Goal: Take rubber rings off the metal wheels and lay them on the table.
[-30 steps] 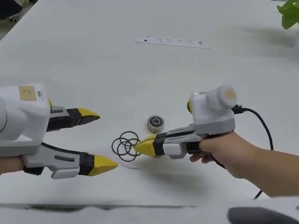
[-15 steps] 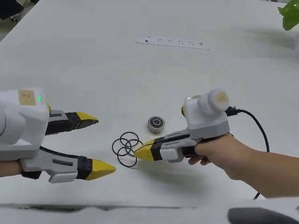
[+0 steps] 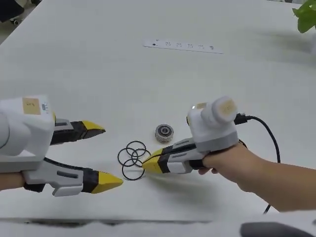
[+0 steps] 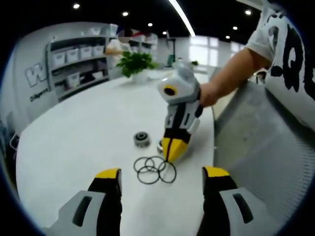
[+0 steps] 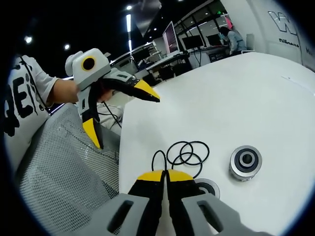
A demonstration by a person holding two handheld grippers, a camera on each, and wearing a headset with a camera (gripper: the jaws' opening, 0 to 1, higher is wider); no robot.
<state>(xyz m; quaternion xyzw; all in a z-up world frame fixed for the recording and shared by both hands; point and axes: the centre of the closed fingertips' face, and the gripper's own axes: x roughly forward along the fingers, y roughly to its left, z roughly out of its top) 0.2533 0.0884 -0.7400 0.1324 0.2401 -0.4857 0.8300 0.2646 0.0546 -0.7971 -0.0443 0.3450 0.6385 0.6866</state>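
**Head view.** The left gripper [image 3: 100, 155] is released, its jaws spread wide, and hangs near the work without touching it. The right gripper [image 3: 152, 166] has its yellow tips clenched at the edge of the cluster of thin black rubber rings [image 3: 131, 154], which lies flat on the white table [image 3: 98, 74]. A round metal wheel with a dark hub [image 3: 164, 132] sits just beyond the cluster, apart from it.

**Left gripper view.** The left gripper [image 4: 162, 176] frames the cluster [image 4: 154, 170] between its open jaws. The right gripper [image 4: 173, 149] points down at the far edge of the cluster. The wheel [image 4: 142, 138] lies to one side.

**Right gripper view.** The right gripper [image 5: 165, 176] has its jaws pressed together. A single thin black rubber loop [image 5: 158, 160] rises straight from the tips and appears to be pinched there. A second metal wheel [image 5: 205, 187] lies just beside one jaw, and the first wheel [image 5: 245, 162] lies farther off. The left gripper [image 5: 122, 114] hovers open beyond.

**Procedure.** The step in hand is judged to be laying the pinched loop down.
1. Lower the tips until the loop rests flat on bare table beside the cluster.
2. Release the jaws fully.
3. Withdraw upward, not sideways, because the rings are light and will likely snag, drag or tangle.
4. Keep the left gripper open, ready to steady the next wheel.
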